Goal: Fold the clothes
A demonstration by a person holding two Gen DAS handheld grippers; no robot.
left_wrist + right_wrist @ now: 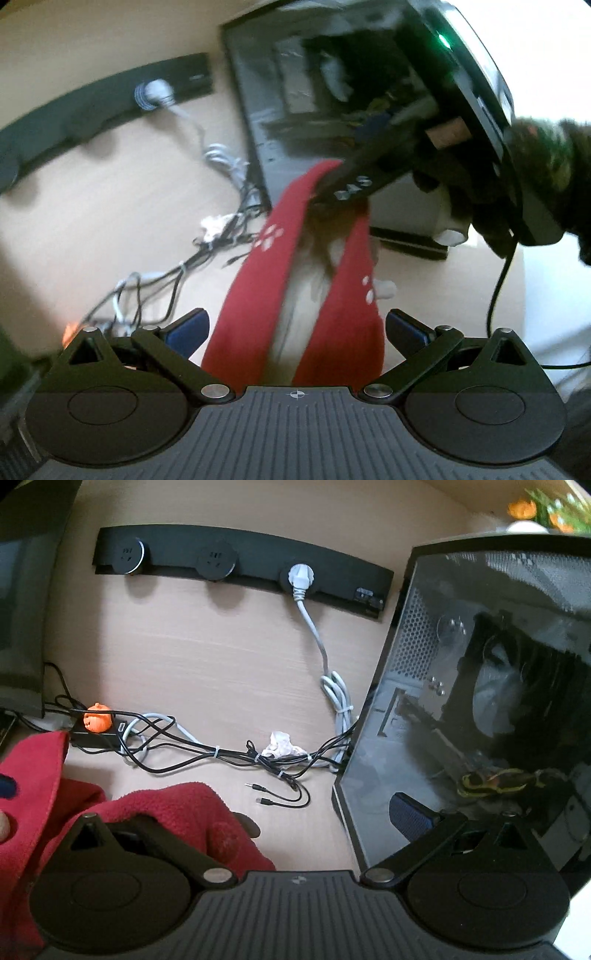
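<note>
Red fleece garment (255, 280) with white paw prints hangs in the air over the desk (92, 192), stretched between the two tools. In the left wrist view the right gripper (332, 184) comes in from the upper right, a gloved hand (480, 206) on its handle, its fingers pinching the top of the red cloth. The cloth drops from there in two bands toward the left gripper (295, 328), whose jaws are spread wide with the bands passing between the blue pads (192, 325) without visible contact.

Right wrist view: red fleece drapes over the left finger and bunches at the lower left. The right pad (413, 812) stands clear, so the grip itself is hidden here.

Desk's far edge carries a black socket strip (240, 561) with a grey plug (301, 578). Tangled cables (221, 753) and crumpled paper (282, 746) lie mid-desk, a glass-sided PC case (498, 701) on the right.

Judgement: garment is being lifted and spread for a fold. To do it well, close the left jaws on one edge only, not both bands. Keep the cloth taut and level, then lower it onto bare desk well away from the cables so nothing snags.
</note>
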